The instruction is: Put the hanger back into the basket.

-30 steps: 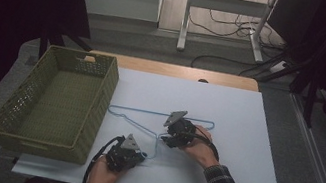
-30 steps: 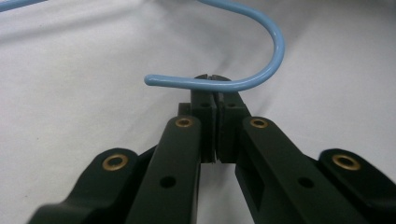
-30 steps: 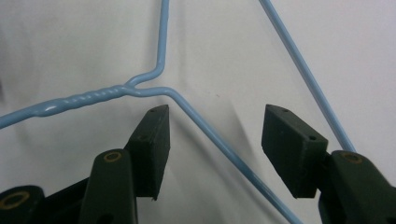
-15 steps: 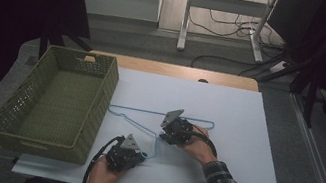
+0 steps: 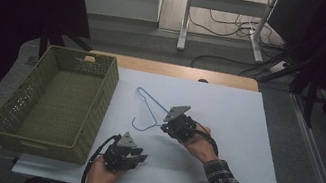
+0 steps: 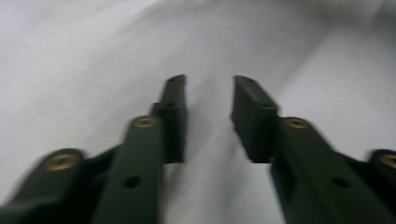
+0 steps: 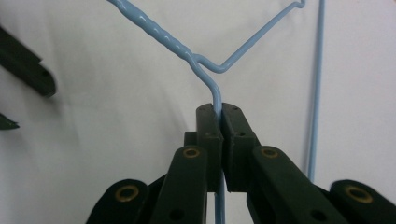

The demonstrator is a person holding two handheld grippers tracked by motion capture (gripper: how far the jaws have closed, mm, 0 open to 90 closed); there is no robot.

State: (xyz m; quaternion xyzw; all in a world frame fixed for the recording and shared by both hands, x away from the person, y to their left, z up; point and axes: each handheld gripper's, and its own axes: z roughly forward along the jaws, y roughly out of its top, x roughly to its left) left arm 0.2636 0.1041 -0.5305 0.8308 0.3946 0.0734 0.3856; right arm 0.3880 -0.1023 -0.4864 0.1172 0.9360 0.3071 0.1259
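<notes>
A light blue wire hanger [image 5: 155,101] is held up off the white table top [image 5: 244,136], tilted on edge near the middle. My right gripper [image 5: 166,124] is shut on its wire. In the right gripper view the jaws pinch the hanger [image 7: 205,65] just below its twisted neck, at the right gripper's [image 7: 218,110] tips. My left gripper [image 5: 138,157] rests low at the table's front, to the left of the hanger and apart from it. In the left gripper view, the left gripper [image 6: 208,81] stands open over bare white surface with nothing between its fingers.
An empty olive-green woven basket [image 5: 100,106] stands on the table's left side, its right wall close to the left gripper. The left gripper's jaw tips [image 7: 28,74] show at the left edge of the right gripper view. A metal table frame and cables [image 5: 223,26] stand on the floor beyond.
The hanger lay flat and spread out on the table; now the right gripper has raised it and turned it on edge. The left gripper has hardly moved.
</notes>
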